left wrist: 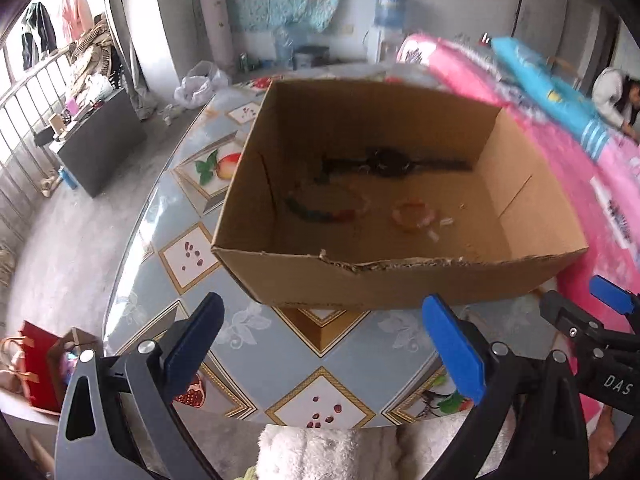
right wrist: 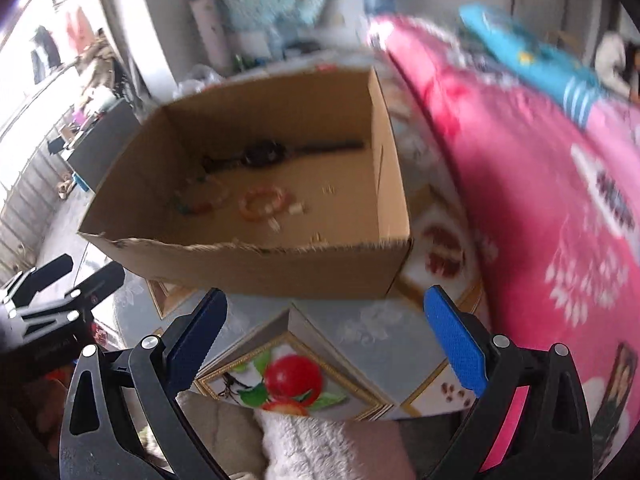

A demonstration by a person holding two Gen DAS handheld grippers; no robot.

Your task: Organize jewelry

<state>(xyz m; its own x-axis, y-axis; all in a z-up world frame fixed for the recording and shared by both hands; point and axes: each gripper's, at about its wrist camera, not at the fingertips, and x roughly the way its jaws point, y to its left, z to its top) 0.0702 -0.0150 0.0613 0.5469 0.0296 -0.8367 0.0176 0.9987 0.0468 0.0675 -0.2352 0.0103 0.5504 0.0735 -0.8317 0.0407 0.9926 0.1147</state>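
An open cardboard box (left wrist: 400, 280) stands on the patterned table; it also shows in the right wrist view (right wrist: 256, 268). Inside lie a black watch (left wrist: 390, 162) (right wrist: 262, 154), a multicoloured bead bracelet (left wrist: 320, 212) (right wrist: 198, 204), an orange bead bracelet (left wrist: 414, 216) (right wrist: 262, 202) and small pale pieces (left wrist: 434, 234). My left gripper (left wrist: 324, 340) is open and empty, in front of the box's near wall. My right gripper (right wrist: 326, 338) is open and empty, also in front of the box. The right gripper shows at the right edge of the left wrist view (left wrist: 592, 320).
The glass-topped table (left wrist: 256, 332) has fruit-pattern tiles. A pink quilt (right wrist: 540, 200) with a blue bundle (left wrist: 552, 92) lies right of the box. A red bag (left wrist: 40, 368) sits on the floor at left. A dark cabinet (left wrist: 100, 140) stands beyond the table's left edge.
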